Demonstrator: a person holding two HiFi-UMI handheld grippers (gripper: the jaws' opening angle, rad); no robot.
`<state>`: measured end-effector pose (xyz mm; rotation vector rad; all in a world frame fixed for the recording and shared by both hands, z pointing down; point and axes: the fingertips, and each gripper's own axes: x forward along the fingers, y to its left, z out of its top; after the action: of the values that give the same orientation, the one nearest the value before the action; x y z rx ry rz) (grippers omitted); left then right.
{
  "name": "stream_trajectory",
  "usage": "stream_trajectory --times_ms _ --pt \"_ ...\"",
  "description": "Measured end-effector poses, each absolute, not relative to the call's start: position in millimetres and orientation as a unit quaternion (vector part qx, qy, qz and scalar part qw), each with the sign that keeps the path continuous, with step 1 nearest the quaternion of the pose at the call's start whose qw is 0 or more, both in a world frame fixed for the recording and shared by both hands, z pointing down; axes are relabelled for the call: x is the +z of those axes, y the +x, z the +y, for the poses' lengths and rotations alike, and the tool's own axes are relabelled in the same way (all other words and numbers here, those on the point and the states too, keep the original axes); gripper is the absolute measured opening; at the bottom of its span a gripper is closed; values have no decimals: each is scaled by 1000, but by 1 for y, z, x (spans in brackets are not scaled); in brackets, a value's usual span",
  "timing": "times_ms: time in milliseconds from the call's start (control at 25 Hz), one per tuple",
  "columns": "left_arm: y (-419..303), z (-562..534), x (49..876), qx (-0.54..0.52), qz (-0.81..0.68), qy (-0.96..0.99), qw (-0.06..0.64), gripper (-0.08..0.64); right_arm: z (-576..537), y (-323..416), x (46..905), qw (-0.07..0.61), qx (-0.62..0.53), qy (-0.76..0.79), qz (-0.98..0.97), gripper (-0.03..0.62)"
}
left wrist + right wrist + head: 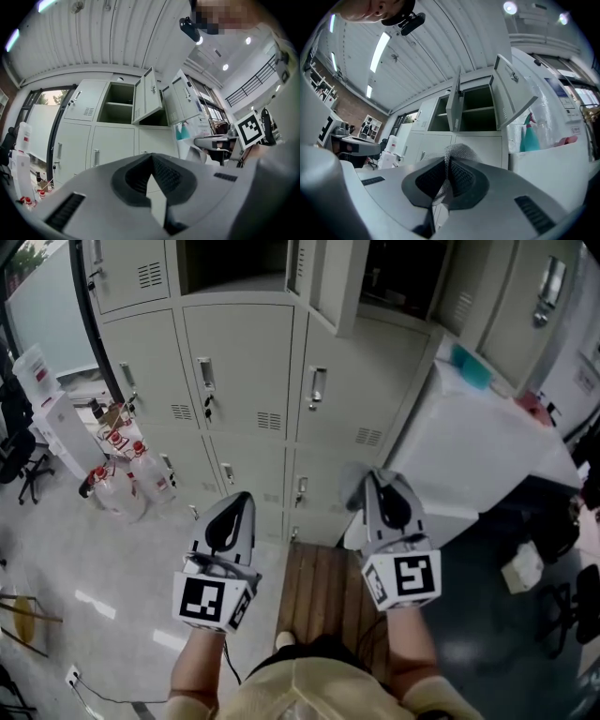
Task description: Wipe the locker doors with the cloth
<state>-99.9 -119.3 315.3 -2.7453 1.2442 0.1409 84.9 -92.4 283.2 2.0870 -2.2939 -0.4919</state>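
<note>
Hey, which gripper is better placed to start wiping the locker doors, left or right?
Right. The right gripper has its jaws shut on the cloth and faces the locker doors. The left gripper has its jaws together on nothing.

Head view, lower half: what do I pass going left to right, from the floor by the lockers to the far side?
plastic jugs → left gripper → right gripper → white table
</note>
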Motion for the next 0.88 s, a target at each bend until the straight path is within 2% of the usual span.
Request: stream_trajectory --times_ms 880 --pt "-71 -230 295 70 473 -876 70 -3 -266 93 244 -41 -192 614 -765 5"
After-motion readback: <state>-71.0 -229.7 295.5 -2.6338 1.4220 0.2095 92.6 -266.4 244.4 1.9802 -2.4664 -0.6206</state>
